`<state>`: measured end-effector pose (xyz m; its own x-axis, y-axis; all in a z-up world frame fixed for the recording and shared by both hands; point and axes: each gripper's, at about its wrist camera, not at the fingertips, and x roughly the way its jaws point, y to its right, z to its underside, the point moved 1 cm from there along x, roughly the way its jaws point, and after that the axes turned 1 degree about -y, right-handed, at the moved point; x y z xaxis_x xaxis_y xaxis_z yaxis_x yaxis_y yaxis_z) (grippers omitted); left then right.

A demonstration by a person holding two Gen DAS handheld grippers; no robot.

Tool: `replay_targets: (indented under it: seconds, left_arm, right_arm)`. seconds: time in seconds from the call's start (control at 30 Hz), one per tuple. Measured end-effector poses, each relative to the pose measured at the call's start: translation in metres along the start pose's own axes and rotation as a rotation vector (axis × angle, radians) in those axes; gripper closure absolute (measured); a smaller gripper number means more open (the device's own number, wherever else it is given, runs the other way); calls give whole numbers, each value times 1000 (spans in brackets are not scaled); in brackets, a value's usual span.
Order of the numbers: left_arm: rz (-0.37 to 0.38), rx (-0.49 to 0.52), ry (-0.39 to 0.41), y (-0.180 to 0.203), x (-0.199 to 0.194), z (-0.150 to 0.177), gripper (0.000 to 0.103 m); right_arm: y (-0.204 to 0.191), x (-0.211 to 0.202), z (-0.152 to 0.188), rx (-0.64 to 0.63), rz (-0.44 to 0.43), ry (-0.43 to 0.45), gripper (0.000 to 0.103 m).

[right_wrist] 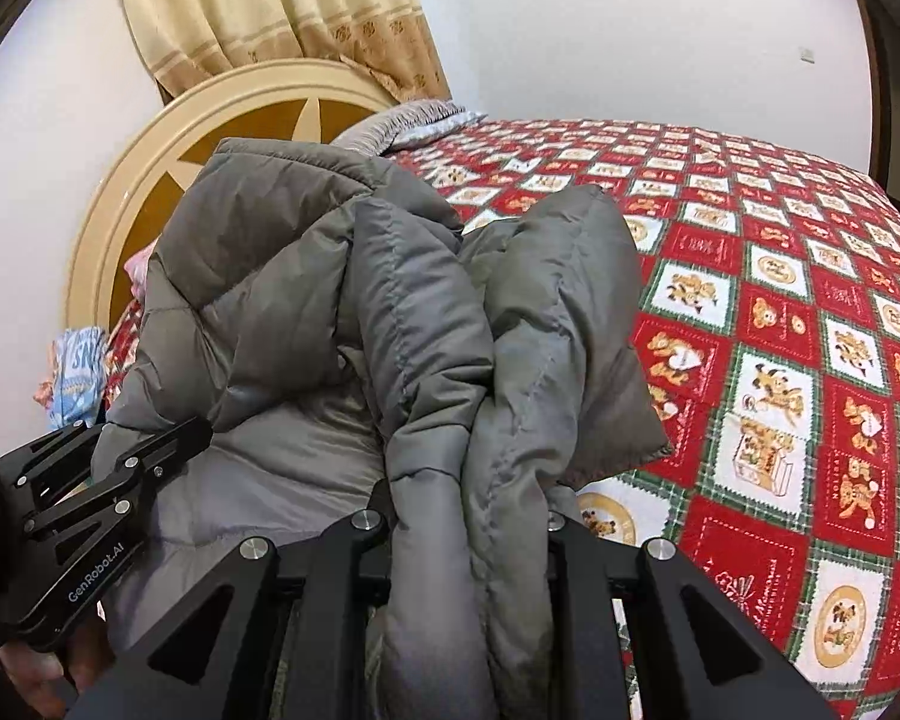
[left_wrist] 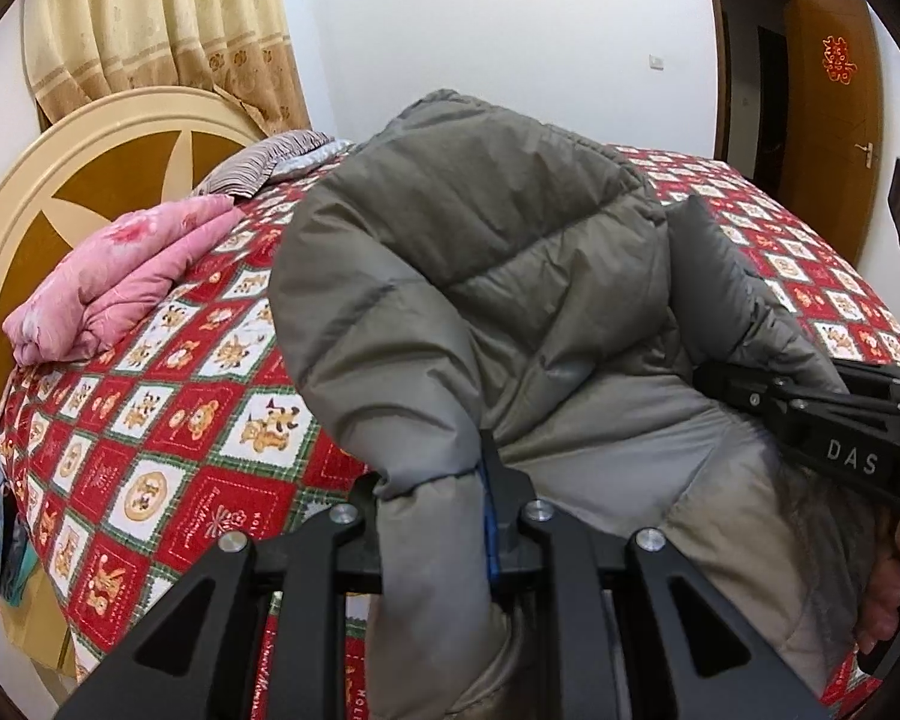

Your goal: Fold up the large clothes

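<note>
One puffy grey jacket [left_wrist: 480,276] (bunched, quilted)

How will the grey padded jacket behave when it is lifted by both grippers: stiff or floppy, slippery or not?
Probably floppy: the grey padded jacket droops in folds from the right gripper and the left gripper. Its smooth shell may slip. The puffy quilting suggests it is light for its bulk.
</note>
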<state>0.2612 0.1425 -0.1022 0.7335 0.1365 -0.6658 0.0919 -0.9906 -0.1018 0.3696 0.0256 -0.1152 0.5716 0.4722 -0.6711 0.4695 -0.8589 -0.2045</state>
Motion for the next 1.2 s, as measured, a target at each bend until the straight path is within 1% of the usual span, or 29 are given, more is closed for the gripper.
replay_targets:
  seconds: [0.23, 0.33, 0.47, 0.57, 0.73, 0.8, 0.87, 1.0, 1.2]
  left_arm:
    - [-5, 9, -9, -1, 9, 6, 76]
    - [-8, 3, -14, -2, 14, 10, 72]
    - [-8, -16, -19, -3, 19, 13, 65]
    - [-15, -30, -23, -5, 22, 15, 56]
    - [-28, -45, -24, -10, 25, 16, 46]
    - [-51, -45, -19, -12, 25, 17, 34]
    - [-62, -47, -16, -14, 26, 17, 29]
    - [-63, -57, -20, -17, 29, 19, 25]
    - [-63, -61, -29, -16, 35, 20, 22]
  right_arm:
    - [3, 17, 8, 4, 8, -36, 86]
    - [4, 22, 10, 8, 8, -42, 86]
    - [4, 26, 14, 12, 11, -51, 86]
    - [5, 29, 13, 15, 13, -56, 86]
    - [7, 35, 13, 18, 19, -66, 85]
    - [8, 36, 13, 20, 20, -68, 85]
    - [9, 37, 13, 23, 20, -67, 83]
    - [10, 39, 15, 32, 19, -69, 82]
    - [14, 44, 17, 41, 25, -78, 78]
